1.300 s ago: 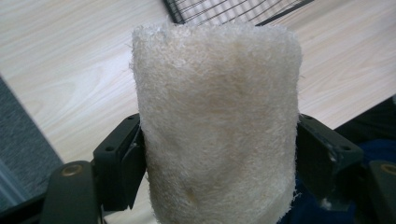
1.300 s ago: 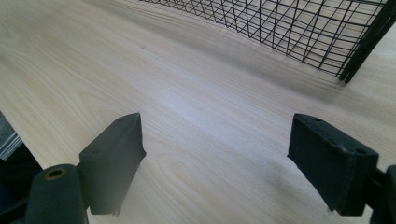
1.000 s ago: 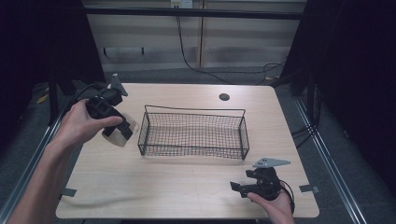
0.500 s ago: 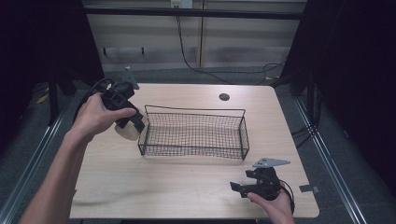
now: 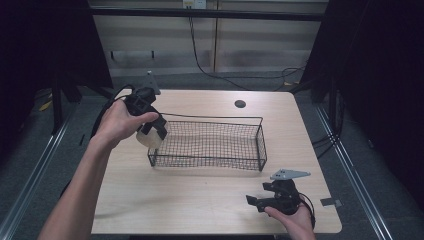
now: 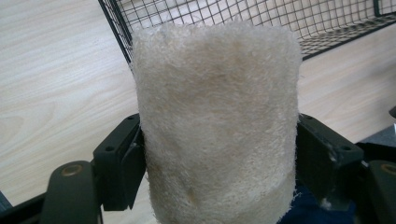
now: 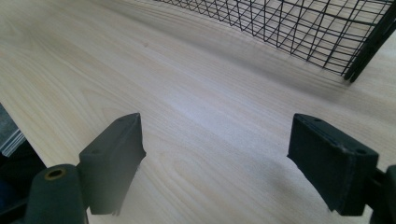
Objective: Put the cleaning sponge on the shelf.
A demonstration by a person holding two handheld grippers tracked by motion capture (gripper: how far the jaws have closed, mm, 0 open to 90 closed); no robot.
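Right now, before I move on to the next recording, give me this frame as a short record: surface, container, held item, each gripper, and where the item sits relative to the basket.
surface: light wooden table
container: black wire basket, holding nothing that can be seen
held item: cream fuzzy cylinder
left gripper: shut on the cylinder, jaws pressing both its sides
right gripper: open, jaws wide apart, low over the table near its front right corner
item vs basket: at the basket's left end, by the rim; whether it has crossed the rim cannot be told

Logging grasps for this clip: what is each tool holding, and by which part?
The left tool clamps a fuzzy cream cylinder across its sides, near its lower half. The right tool is open and holds nothing.
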